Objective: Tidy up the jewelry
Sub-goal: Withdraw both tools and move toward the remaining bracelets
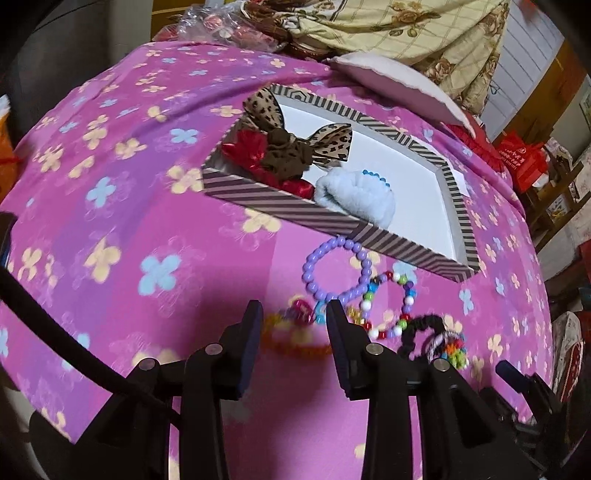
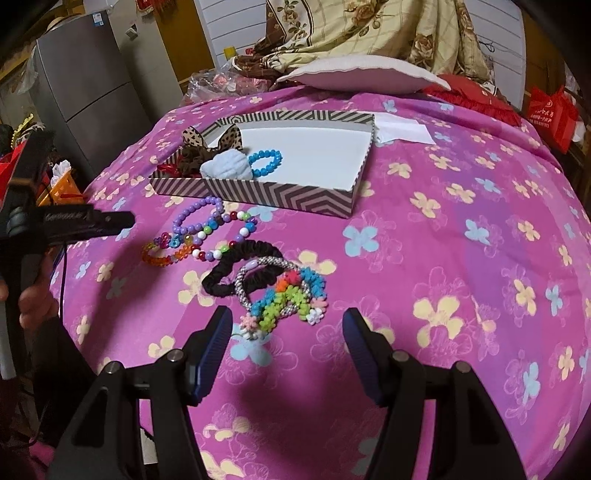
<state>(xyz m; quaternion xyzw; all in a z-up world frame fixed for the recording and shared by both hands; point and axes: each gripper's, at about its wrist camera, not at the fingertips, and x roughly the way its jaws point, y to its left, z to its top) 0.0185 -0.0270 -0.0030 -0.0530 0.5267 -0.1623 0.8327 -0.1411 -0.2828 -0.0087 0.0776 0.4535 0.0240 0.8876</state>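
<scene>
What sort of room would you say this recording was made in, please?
Most likely a lived-in bedroom: the work surface is a bed under a pink floral bedspread, with a pillow and a bunched beige floral quilt at its far end.

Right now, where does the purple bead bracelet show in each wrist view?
Left wrist: purple bracelet just below centre, ahead of the open left gripper, near the box corner.
Right wrist: purple bracelet left of centre, in front of the box.
Shared landmark: the striped box, right behind it in both.
</scene>
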